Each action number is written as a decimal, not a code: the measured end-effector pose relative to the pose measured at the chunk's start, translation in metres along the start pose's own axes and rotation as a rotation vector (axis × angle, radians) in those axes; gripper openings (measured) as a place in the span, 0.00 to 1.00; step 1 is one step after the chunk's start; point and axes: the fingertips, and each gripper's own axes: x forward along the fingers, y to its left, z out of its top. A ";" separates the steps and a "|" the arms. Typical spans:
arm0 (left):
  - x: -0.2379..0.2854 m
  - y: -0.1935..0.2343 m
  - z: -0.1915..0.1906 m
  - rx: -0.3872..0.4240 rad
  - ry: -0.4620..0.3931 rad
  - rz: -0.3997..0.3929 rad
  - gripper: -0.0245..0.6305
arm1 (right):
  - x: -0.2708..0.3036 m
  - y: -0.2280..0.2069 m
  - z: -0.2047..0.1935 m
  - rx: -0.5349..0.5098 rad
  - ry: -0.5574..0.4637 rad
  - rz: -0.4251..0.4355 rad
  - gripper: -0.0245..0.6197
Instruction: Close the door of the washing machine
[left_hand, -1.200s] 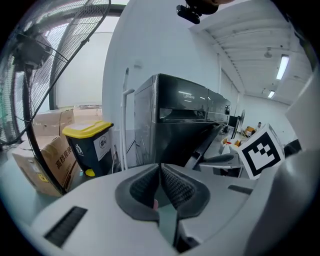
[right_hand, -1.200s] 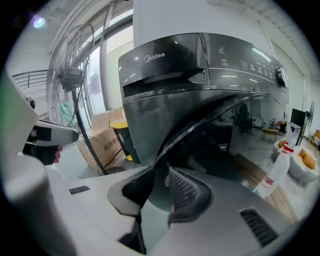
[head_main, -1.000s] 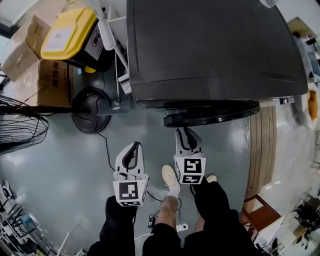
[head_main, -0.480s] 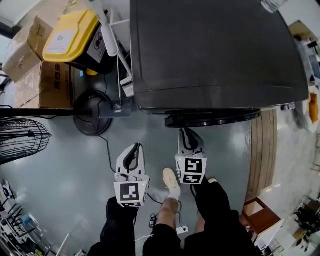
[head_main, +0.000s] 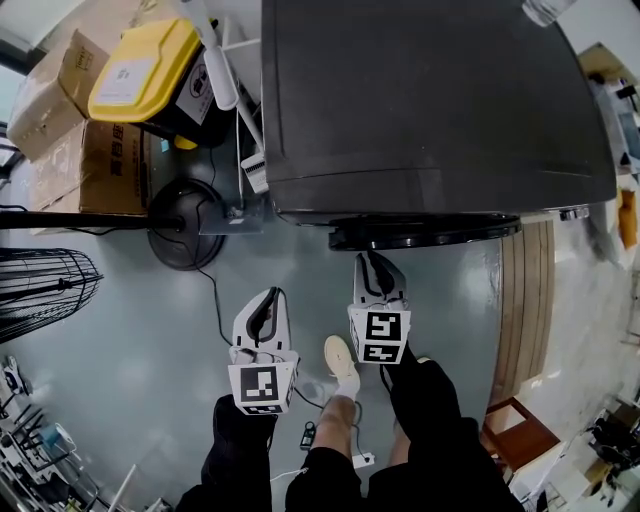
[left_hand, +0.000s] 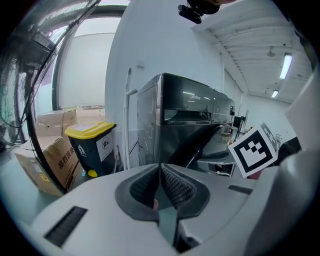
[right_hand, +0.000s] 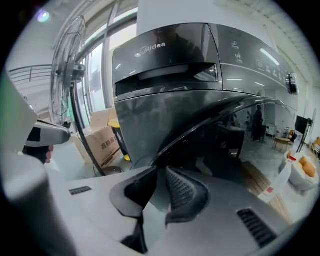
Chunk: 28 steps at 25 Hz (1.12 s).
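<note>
Door (head_main: 425, 232) has swung almost shut. Right gripper (head_main: 376, 264), jaws closing on nothing, probably needs 1 more push. Left gripper (head_main: 265, 302) is squeezed together.

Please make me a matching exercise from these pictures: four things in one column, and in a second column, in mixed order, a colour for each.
Things:
1. washing machine
2. bin lid
3. cardboard box
4. fan base

Colours:
a. yellow
b. brown
c. black, a round disc on the floor
d. dark grey, the largest thing

Pairs: 1-d, 2-a, 3-b, 4-c
</note>
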 end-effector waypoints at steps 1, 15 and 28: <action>-0.001 -0.001 0.000 0.000 -0.001 0.002 0.09 | -0.002 0.001 0.000 -0.001 0.004 0.010 0.16; -0.066 -0.047 0.076 0.022 -0.090 0.036 0.09 | -0.108 -0.014 0.062 -0.029 -0.079 0.060 0.15; -0.198 -0.141 0.177 0.038 -0.220 0.069 0.09 | -0.295 -0.053 0.163 -0.085 -0.234 0.106 0.07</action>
